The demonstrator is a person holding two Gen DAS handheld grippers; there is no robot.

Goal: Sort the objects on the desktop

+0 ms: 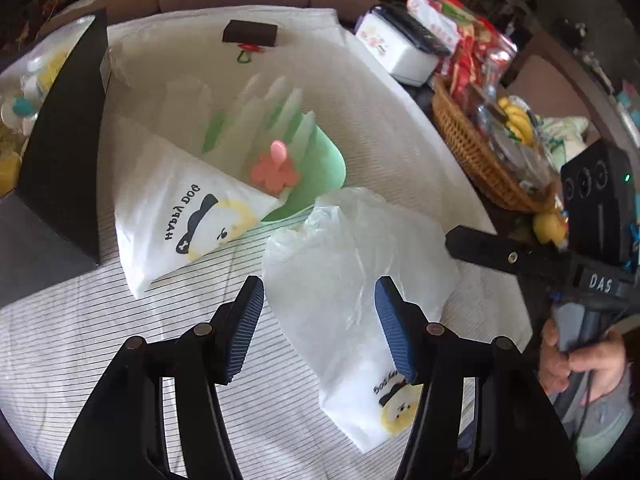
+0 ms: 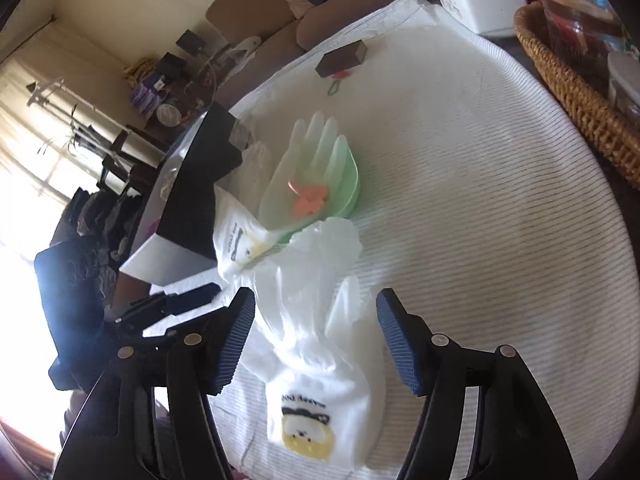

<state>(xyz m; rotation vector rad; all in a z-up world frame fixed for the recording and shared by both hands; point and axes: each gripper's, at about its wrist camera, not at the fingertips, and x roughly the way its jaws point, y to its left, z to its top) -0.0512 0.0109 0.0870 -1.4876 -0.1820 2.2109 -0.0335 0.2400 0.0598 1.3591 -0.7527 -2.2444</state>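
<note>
On the desk (image 1: 400, 128), covered with a white striped cloth, a tall black box (image 1: 64, 152) stands at the left. Next to it lies a white glove with a cartoon dog print (image 1: 180, 216), partly over a pale green plastic bowl (image 1: 320, 176) that holds a pink flower-shaped clip (image 1: 274, 172). Nearer the camera, a second white printed glove (image 1: 352, 280) lies flat between the blue pads of the left claw (image 1: 320, 328), which is released and does not press it. The right claw (image 2: 316, 344) is also released above this glove. A woven wicker basket (image 1: 468, 148) sits at the right.
</note>
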